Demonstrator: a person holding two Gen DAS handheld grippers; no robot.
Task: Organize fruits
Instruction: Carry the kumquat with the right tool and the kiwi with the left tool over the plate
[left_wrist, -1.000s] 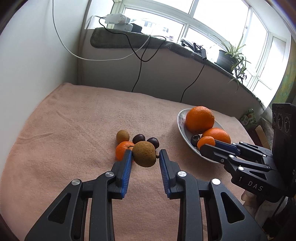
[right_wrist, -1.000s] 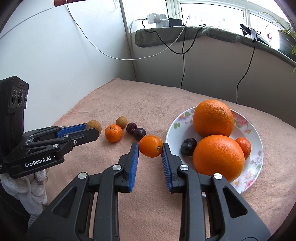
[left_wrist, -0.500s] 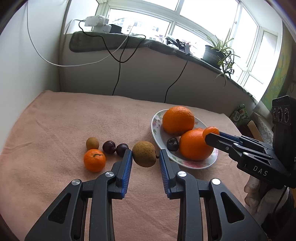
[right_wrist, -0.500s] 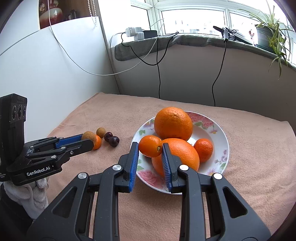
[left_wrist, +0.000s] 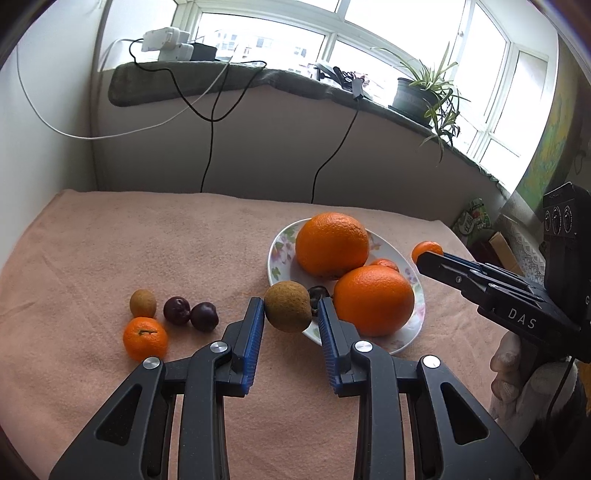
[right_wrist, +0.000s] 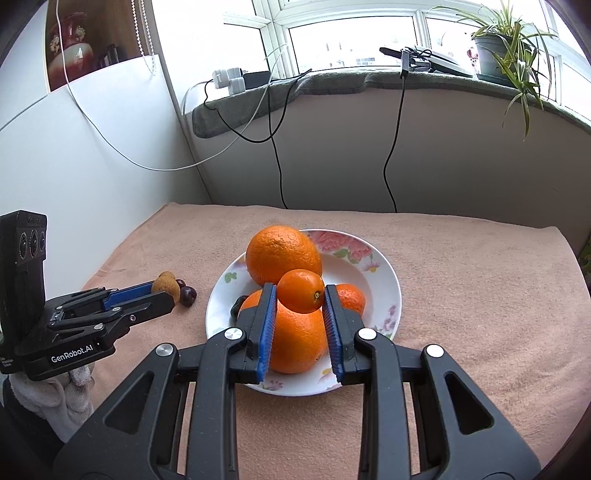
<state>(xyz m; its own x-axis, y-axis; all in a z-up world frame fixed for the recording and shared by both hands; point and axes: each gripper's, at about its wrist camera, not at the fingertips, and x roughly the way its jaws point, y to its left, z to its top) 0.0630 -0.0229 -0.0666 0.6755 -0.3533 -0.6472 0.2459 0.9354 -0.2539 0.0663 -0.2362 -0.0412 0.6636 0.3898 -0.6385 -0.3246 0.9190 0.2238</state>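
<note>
Fruits: four loose on the peach towel (left_wrist: 110, 240) near its left edge; the rest on the floral plate (right_wrist: 384, 266).
Left gripper (left_wrist: 291, 317): clamped on a brown kiwi (left_wrist: 288, 306), at the plate's near-left rim.
Right gripper (right_wrist: 300, 295): clamped on a mandarin (right_wrist: 301, 291), above the plate's oranges (right_wrist: 282, 254).
Advice: lower each into a bare gap, then release gently to prevent rolling.

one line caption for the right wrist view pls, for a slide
Right gripper holds a small tangerine in its jaws above the floral plate of oranges.
</note>
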